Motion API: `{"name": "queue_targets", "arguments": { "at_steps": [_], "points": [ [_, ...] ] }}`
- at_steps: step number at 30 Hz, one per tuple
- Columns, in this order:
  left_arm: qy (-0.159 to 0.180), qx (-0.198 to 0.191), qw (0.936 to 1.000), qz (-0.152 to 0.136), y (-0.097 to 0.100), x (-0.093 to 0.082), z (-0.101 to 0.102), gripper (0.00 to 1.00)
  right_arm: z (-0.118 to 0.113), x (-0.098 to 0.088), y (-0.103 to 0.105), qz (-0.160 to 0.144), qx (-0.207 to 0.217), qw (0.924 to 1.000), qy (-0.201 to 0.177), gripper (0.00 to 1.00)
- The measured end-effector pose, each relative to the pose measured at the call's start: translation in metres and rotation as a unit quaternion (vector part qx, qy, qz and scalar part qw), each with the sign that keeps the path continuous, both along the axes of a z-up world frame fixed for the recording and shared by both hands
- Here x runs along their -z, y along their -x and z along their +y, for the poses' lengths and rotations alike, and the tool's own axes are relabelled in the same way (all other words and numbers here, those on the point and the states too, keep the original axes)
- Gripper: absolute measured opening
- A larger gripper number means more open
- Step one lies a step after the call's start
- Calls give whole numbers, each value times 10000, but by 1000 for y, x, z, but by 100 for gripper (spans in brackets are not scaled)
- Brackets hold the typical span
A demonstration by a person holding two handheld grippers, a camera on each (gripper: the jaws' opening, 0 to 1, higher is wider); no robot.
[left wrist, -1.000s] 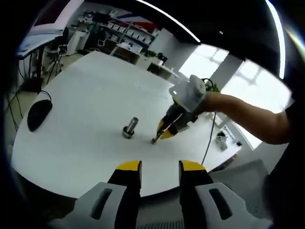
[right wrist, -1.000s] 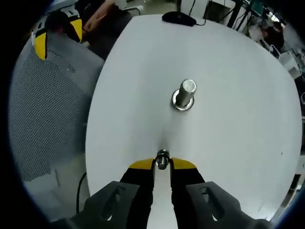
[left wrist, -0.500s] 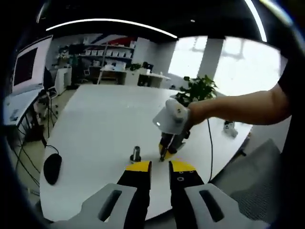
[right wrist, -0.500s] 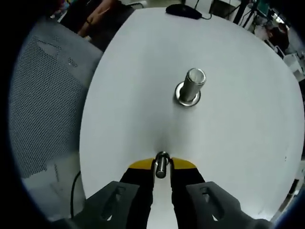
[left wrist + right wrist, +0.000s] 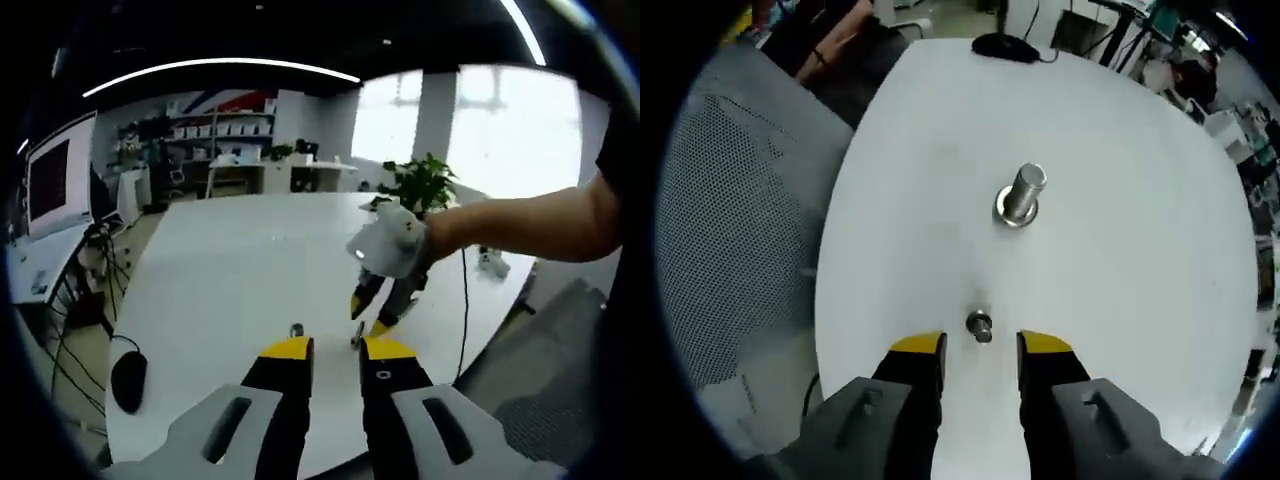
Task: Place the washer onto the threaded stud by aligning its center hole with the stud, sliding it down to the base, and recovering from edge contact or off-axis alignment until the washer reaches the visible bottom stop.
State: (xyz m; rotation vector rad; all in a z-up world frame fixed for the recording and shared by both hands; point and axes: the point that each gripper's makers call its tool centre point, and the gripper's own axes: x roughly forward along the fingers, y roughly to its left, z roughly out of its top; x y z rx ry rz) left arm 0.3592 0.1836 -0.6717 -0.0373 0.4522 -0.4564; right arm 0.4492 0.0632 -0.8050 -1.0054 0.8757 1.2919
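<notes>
**Washer loose on the table, short of the stud**

In my right gripper view, a mesh chair (image 5: pixel 735 230) sits left; the right gripper (image 5: pixel 981 348) is spread apart around nothing. The washer (image 5: pixel 979 324) lies near the table (image 5: pixel 1140 240) edge, the stud (image 5: pixel 1021 195) upright mid-table. My left gripper (image 5: pixel 335 350), nearly together and empty, sees a mouse (image 5: pixel 128 381).

Your right hand-held gripper (image 5: pixel 980 350) has bare white surface (image 5: pixel 1140 230) all around the upright stud (image 5: pixel 1021 193), so you can pass on every side. The small washer (image 5: pixel 979 325) lies in front of its parted jaws. A mesh chair (image 5: pixel 730 230) crowds the surface edge, and a mouse (image 5: pixel 1004 45) sits at the far rim.
</notes>
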Motion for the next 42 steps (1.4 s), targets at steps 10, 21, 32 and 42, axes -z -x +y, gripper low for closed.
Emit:
{"name": "queue_targets", "arguments": {
  "at_steps": [10, 21, 32, 42],
  "points": [
    [-406, -18, 9991, -113, -3, 11, 5, 19, -57, -78, 11, -743, 1525, 9719, -1635, 52],
    [-1154, 370, 9926, -14, 6, 28, -13, 28, -126, -124, 41, -806, 3171, 8799, -3447, 62],
    [-791, -147, 9968, 8, 8, 23, 1, 28, -162, -94, 90, -761, 3215, 8842, -3302, 84],
    [-794, -7, 9967, -161, 11, 20, -2, 25, -172, -94, 101, -688, 3909, 8446, -3592, 85]
  ]
}}
